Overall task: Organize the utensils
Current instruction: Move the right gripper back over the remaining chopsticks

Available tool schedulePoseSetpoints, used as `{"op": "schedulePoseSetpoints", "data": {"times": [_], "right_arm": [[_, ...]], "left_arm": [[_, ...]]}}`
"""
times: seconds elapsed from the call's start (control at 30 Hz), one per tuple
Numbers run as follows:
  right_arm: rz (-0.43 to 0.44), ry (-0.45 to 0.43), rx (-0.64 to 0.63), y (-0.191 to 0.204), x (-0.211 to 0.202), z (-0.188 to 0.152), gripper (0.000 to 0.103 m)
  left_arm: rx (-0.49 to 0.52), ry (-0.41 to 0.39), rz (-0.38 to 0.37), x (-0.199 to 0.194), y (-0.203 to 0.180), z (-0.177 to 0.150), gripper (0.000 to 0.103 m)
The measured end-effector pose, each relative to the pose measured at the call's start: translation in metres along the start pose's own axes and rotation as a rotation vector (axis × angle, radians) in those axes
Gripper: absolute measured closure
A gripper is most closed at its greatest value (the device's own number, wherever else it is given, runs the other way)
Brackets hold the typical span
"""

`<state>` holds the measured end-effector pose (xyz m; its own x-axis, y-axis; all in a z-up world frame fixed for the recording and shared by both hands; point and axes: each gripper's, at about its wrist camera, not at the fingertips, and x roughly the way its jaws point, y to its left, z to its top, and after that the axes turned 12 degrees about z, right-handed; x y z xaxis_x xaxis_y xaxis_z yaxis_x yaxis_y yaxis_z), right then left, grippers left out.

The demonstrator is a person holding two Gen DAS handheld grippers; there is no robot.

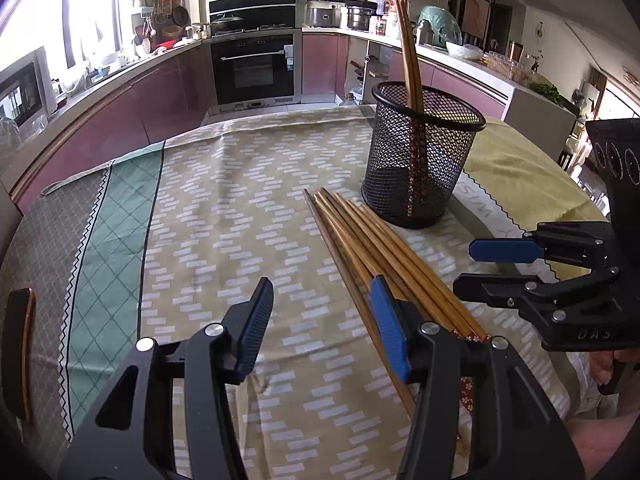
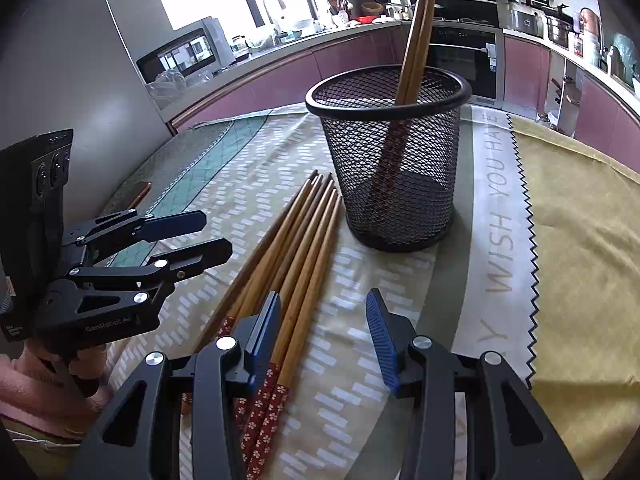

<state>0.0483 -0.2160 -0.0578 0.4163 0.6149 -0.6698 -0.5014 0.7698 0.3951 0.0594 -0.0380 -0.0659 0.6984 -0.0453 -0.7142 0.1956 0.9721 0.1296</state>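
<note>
Both my left gripper [image 1: 322,312] and right gripper [image 2: 322,326] are released, empty; grabbing several brown wooden chopsticks [image 2: 296,248] together may tip the black mesh holder [image 2: 394,160].

Ahead of my right gripper [image 2: 324,336] stands a black wire-mesh holder [image 2: 386,168] with a smooth, faintly glossy rim, and just left of its jaws lie wooden chopsticks [image 2: 296,248], satin-smooth, their thick ends wrapped in red flowered pattern. Under my left gripper [image 1: 320,320] I see a matt woven tablecloth [image 1: 224,208]. My fingers' [image 1: 252,328] blue pads look like ribbed plastic on matt black arms with shiny metal rivets.
</note>
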Motion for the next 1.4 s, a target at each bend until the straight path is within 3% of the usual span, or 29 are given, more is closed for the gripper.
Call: {"op": "schedulePoseSetpoints", "data": {"times": [1.07,1.4], "right_arm": [[-0.051,0.030,-0.030,0.007,0.011,-0.004,0.066],[-0.037,0.043,-0.030,0.010,0.014,-0.001,0.071]], "left_arm": [[0.023,0.041,0.024,0.016,-0.010,-0.009,0.051],[0.033,0.063,-0.023,0.019,-0.009,-0.008,0.053]]}}
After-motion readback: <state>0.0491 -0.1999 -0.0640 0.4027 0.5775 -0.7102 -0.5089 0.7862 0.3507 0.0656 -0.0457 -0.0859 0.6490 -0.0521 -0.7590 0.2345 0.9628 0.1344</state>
